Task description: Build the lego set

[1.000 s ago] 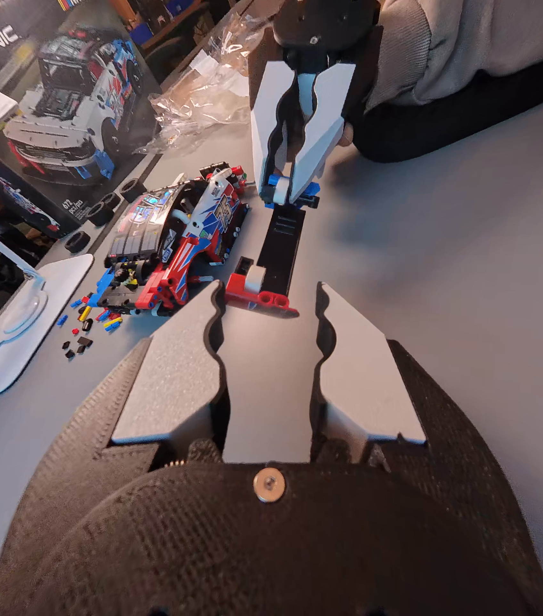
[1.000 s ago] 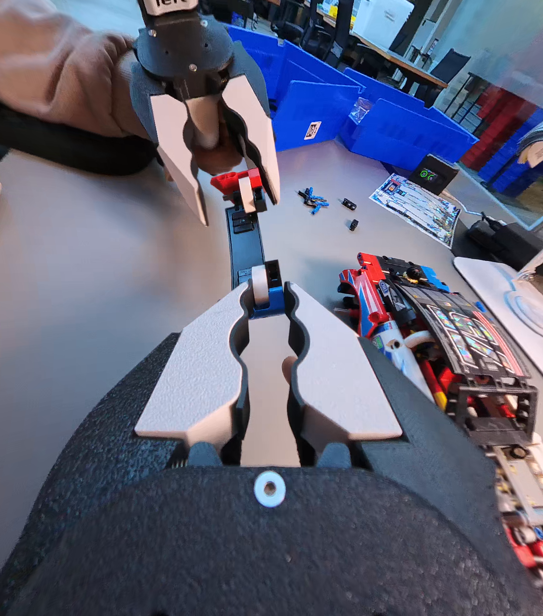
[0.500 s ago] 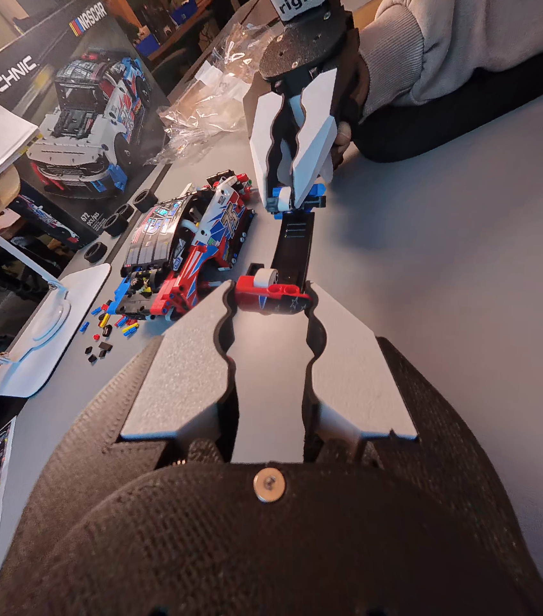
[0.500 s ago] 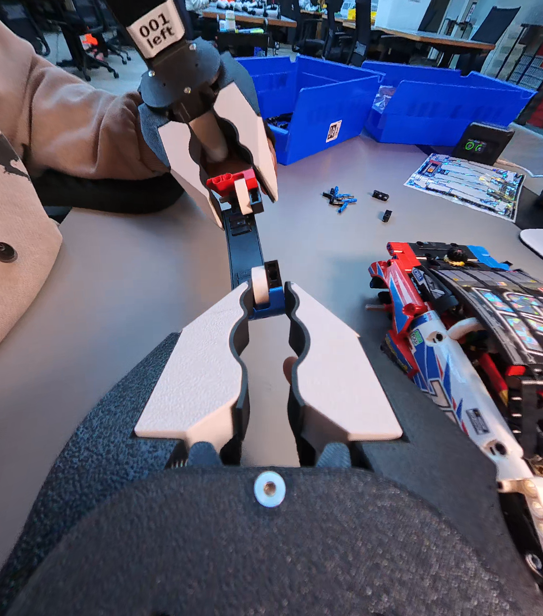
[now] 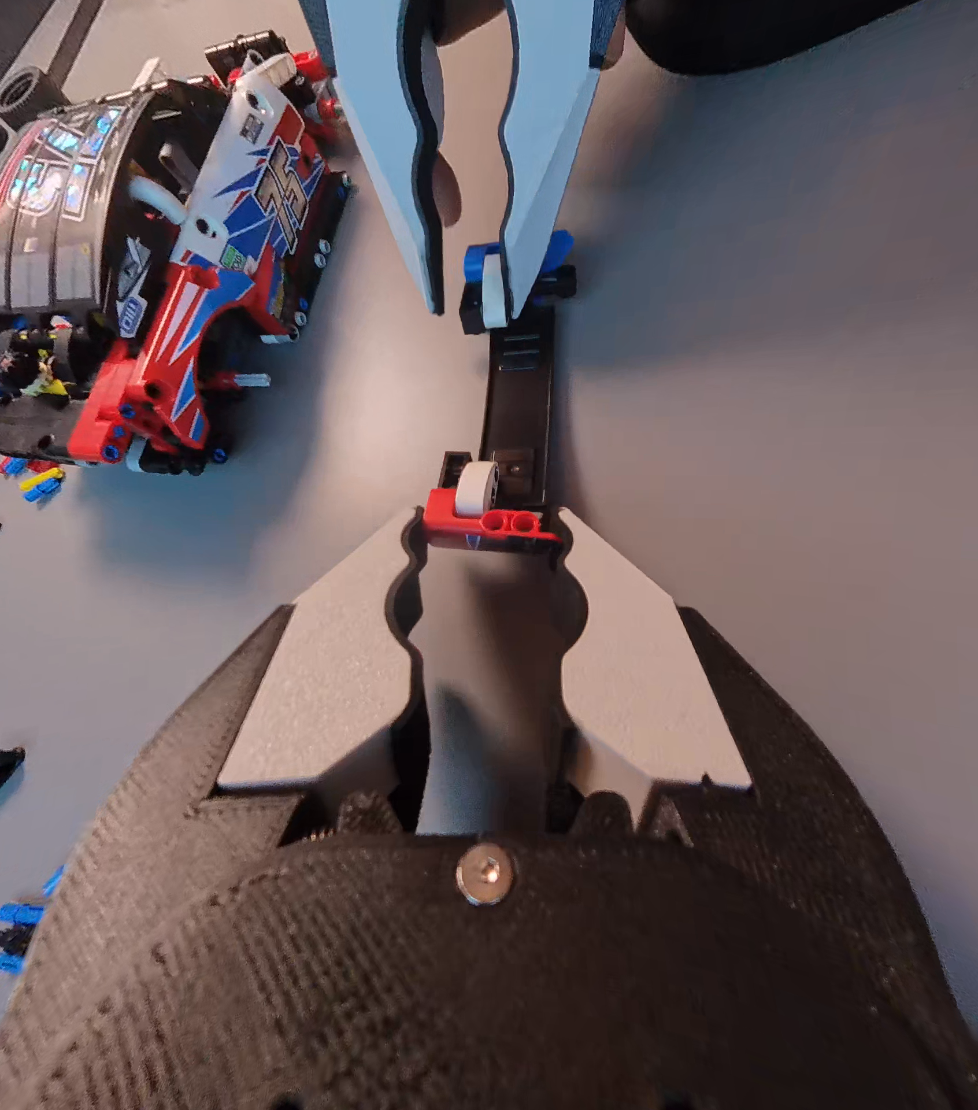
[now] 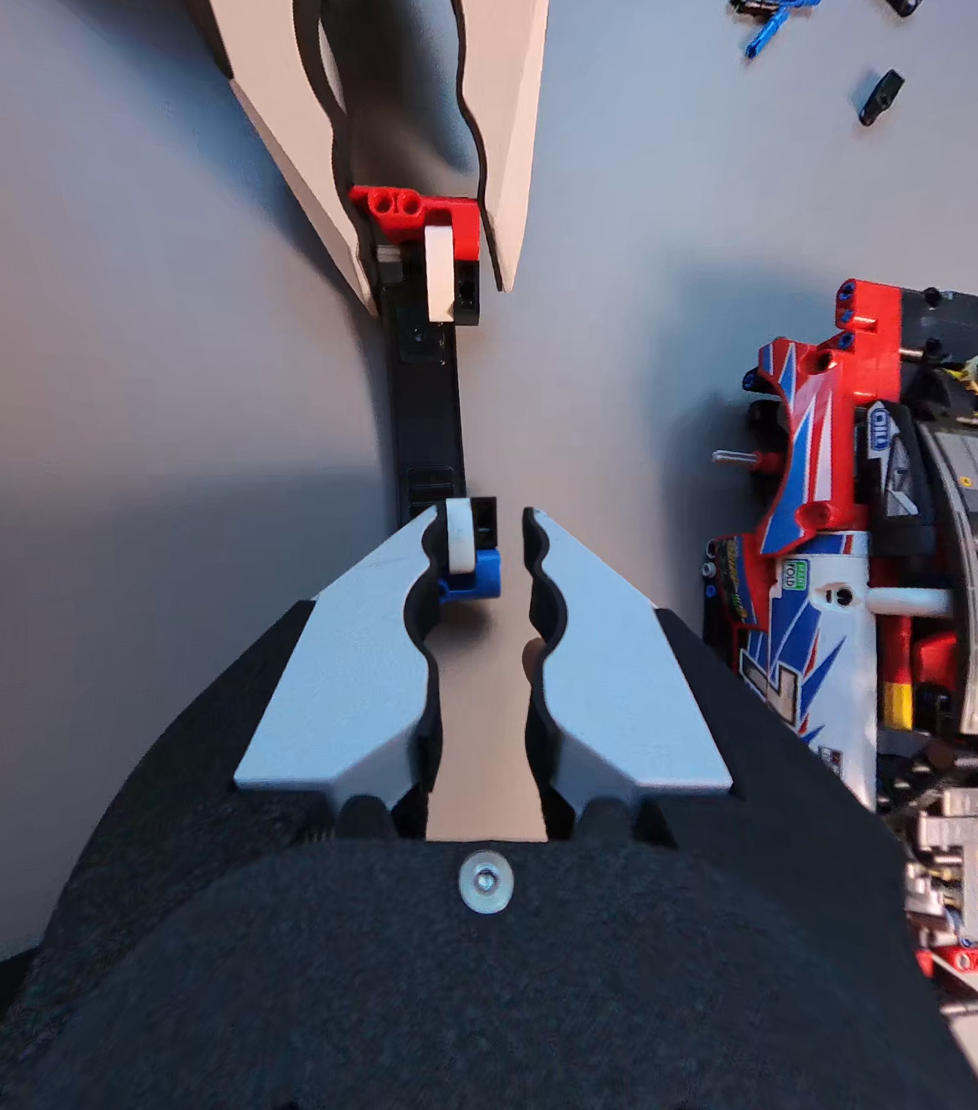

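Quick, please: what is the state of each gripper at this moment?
Left gripper: closed on the red end of the long black lego piece.
Right gripper: open; the piece's blue end lies between its fingers, not clamped.

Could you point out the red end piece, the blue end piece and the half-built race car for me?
Red angled end brick (image 5: 489,524): left wrist view, on its holed face.
Blue end brick (image 6: 483,575): right wrist view, on its side.
Half-built red, white and blue race car (image 5: 261,198): left wrist view, on its white side panel.
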Demonstrator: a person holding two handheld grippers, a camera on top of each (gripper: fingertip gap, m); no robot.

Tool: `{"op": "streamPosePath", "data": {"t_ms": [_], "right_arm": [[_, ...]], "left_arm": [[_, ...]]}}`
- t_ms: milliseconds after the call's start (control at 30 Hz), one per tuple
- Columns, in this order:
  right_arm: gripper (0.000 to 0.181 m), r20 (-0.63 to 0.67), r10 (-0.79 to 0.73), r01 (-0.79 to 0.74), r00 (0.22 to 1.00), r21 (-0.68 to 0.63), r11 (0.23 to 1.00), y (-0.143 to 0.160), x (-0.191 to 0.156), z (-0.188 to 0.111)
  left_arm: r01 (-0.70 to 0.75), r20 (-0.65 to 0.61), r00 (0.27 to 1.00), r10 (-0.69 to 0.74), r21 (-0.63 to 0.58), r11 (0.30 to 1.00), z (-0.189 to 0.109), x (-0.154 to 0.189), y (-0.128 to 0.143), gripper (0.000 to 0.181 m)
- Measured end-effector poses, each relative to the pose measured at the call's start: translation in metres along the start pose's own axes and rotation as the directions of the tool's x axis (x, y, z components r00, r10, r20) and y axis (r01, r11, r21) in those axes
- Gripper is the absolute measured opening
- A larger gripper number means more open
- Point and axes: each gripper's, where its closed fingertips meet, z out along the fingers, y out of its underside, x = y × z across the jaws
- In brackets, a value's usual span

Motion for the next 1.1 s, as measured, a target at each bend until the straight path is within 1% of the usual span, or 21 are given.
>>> {"op": "streamPosePath", "data": {"t_ms": [33, 133, 267, 333, 467, 567, 667, 800, 900, 1000, 1100], "right_arm": [[0.023, 0.002, 0.018, -0.018, 1.000, 0.010, 1.000, -0.001, 0.002, 0.001], [0.026, 0.012, 0.070, -0.070, 0.998, 0.062, 0.996, -0.002, 0.005, -0.004], [0.028, 0.015, 0.100, -0.101, 0.995, 0.154, 0.983, -0.007, 0.006, -0.022], [0.026, 0.002, 0.108, -0.107, 0.994, 0.151, 0.983, -0.002, 0.006, -0.024], [0.013, -0.008, 0.107, -0.104, 0.994, 0.170, 0.980, -0.007, 0.005, -0.017], [0.004, 0.016, 0.091, -0.092, 0.996, 0.119, 0.989, -0.009, 0.002, -0.008], [0.001, 0.012, 0.058, -0.059, 0.998, 0.025, 0.998, -0.004, 0.002, 0.001], [0.000, 0.012, 0.031, -0.030, 0.999, -0.028, 0.999, -0.005, 0.002, 0.003], [0.000, 0.014, 0.025, -0.024, 1.000, -0.037, 0.999, -0.005, 0.001, 0.002], [0.002, 0.004, 0.046, -0.046, 0.999, 0.023, 0.999, -0.011, 0.002, -0.004], [0.006, -0.036, 0.099, -0.091, 0.994, 0.173, 0.981, -0.027, 0.013, -0.021]], "left_arm": [[0.008, 0.000, 1.000, -0.008, -0.006, 1.000, 0.000, 0.000, 0.001, 0.038], [0.049, -0.015, 0.999, -0.049, -0.009, 0.999, 0.000, 0.000, 0.002, 0.038], [0.088, -0.036, 0.995, -0.088, -0.005, 0.996, 0.000, 0.001, 0.003, 0.038], [0.107, -0.045, 0.993, -0.107, -0.002, 0.994, 0.000, 0.001, 0.004, 0.039], [0.116, -0.046, 0.992, -0.116, 0.000, 0.993, 0.001, 0.001, 0.004, 0.038], [0.114, -0.042, 0.993, -0.114, -0.002, 0.993, 0.001, 0.000, 0.004, 0.039], [0.113, -0.036, 0.993, -0.113, -0.004, 0.994, 0.000, 0.000, 0.004, 0.040], [0.119, -0.035, 0.992, -0.119, -0.004, 0.993, -0.001, 0.000, 0.005, 0.044], [0.145, -0.057, 0.988, -0.143, 0.022, 0.989, -0.003, 0.001, 0.001, 0.050], [0.192, -0.085, 0.979, -0.186, 0.076, 0.978, -0.008, 0.000, -0.008, 0.056], [0.243, -0.103, 0.968, -0.230, 0.144, 0.959, -0.016, -0.006, -0.018, 0.060]]}}
